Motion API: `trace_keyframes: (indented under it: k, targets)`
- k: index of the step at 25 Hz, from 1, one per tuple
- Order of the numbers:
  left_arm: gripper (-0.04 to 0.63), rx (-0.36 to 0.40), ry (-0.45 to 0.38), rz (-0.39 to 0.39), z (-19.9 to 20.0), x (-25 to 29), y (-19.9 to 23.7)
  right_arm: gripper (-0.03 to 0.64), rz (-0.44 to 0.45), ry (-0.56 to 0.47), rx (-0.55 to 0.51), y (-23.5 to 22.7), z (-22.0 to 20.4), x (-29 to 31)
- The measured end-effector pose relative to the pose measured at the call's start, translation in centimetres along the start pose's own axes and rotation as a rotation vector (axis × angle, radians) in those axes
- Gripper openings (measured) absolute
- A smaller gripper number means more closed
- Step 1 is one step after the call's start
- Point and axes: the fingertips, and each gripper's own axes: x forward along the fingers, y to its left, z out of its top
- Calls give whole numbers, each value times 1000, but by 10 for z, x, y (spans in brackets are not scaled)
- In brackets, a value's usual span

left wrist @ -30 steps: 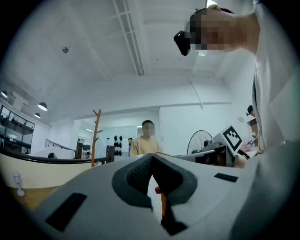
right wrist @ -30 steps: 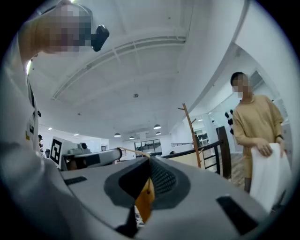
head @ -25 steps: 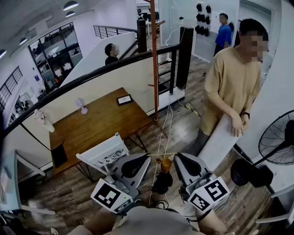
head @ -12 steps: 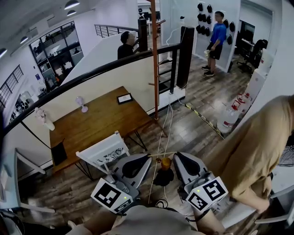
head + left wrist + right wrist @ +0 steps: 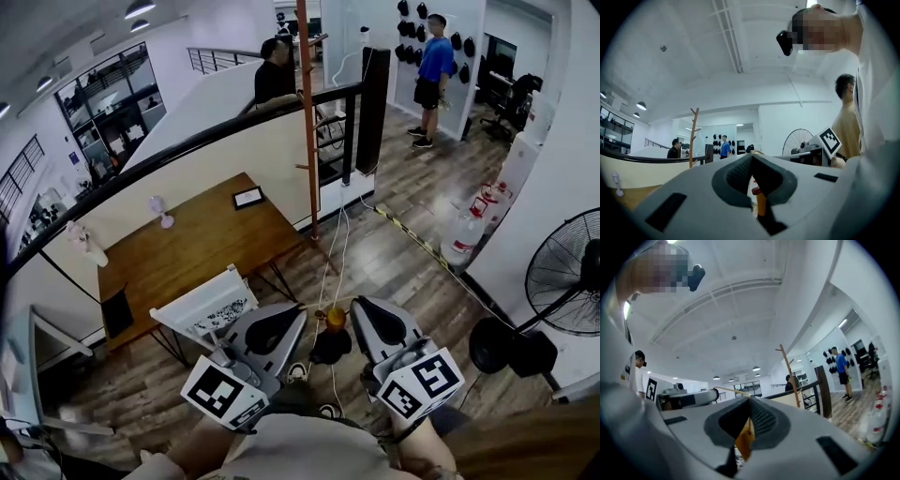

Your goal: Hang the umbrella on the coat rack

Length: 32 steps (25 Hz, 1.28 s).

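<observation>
The umbrella hangs between my two grippers in the head view, with an orange handle (image 5: 335, 318) above a black folded canopy (image 5: 330, 346). Its thin tan strap (image 5: 328, 306) is stretched between the gripper tips. My left gripper (image 5: 302, 310) and right gripper (image 5: 357, 303) are both shut on that strap. The jaws of the left gripper (image 5: 751, 157) meet, with the orange handle (image 5: 761, 206) below them. Below the shut right gripper (image 5: 749, 400), the handle (image 5: 745, 440) shows as well. The coat rack (image 5: 307, 112), a tall orange-brown pole with pegs, stands ahead by the railing.
A wooden table (image 5: 192, 246) and a white chair (image 5: 201, 304) sit ahead on the left. A black railing (image 5: 187, 150) runs behind them. A floor fan (image 5: 565, 283) and a water bottle (image 5: 464, 232) stand on the right. Two people (image 5: 433, 66) are far back; a tan sleeve (image 5: 534, 448) is close by.
The person in the tan shirt walked from the right past me to the lower right edge. Both grippers stay shut on the strap, almost unmoved. The view shifted slightly.
</observation>
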Motion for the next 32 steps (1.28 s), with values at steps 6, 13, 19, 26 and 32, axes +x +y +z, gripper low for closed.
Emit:
trace_keyframes:
  k: [6, 13, 19, 26, 32]
  targets:
    - [0, -13, -3, -19, -10, 28, 9, 11, -18, 11, -4, -27, -4, 7]
    - [0, -38, -13, -38, -21, 70, 39, 11, -24, 27, -16, -65, -4, 37]
    - [0, -40, -19, -38, -27, 122, 87, 11, -28, 31, -23, -115, 3, 87]
    - [0, -48, -22, -34, -26, 179, 169, 11, -33, 37, -37, -170, 20, 173]
    - [0, -50, -41, -45, -21, 229, 247, 11, -39, 37, -58, -214, 36, 256]
